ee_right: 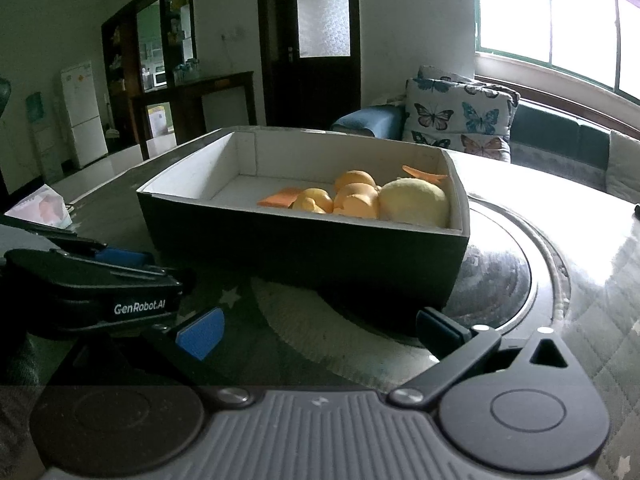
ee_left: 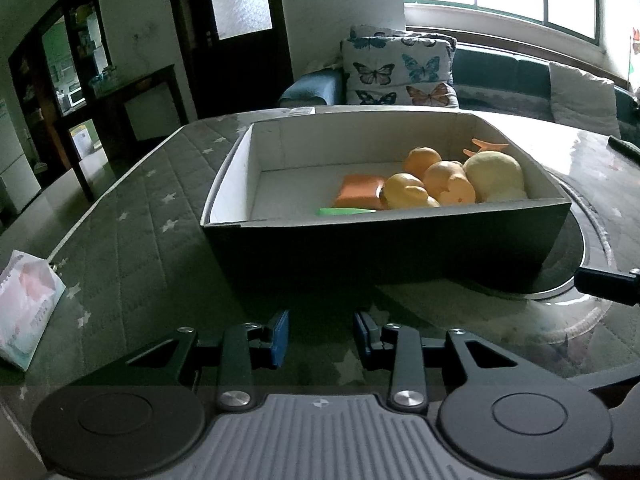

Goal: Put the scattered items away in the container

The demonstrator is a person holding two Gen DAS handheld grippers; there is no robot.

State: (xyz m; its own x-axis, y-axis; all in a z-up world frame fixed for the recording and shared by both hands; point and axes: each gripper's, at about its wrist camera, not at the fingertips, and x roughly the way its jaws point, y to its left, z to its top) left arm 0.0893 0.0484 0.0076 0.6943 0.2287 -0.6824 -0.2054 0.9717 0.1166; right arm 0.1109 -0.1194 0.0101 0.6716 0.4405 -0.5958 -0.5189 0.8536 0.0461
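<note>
On the desk, under a glossy sheet, a quilted grey cover with pale stars. Only readable text: "GenRobot.AI", white on the black side of the left tongs, seen from the right wrist view. A label strip on the container's far rim is too small to read.

Container: rectangular cardboard box, dark matte outside, plain white inside, sitting partly on a round dark glass turntable with a chrome ring. All contents are bunched toward its right end:
- two round oranges, dimpled skin
- yellow rubber-duck-shaped toy, smooth
- pale yellow plush ball, fuzzy, against the right wall
- flat orange block
- thin green stick by the near wall
- orange forked bit behind the plush, cannot tell what it is

Left end of the box floor is bare white card.

Left tongs: black arms, blue pads, spread, nothing between them, low over the desk just before the box's near wall. Right tongs: spread wider, also empty, near the turntable's rim.

Soft tissue pack, pink-and-white print, at the desk's left edge; print illegible.
</note>
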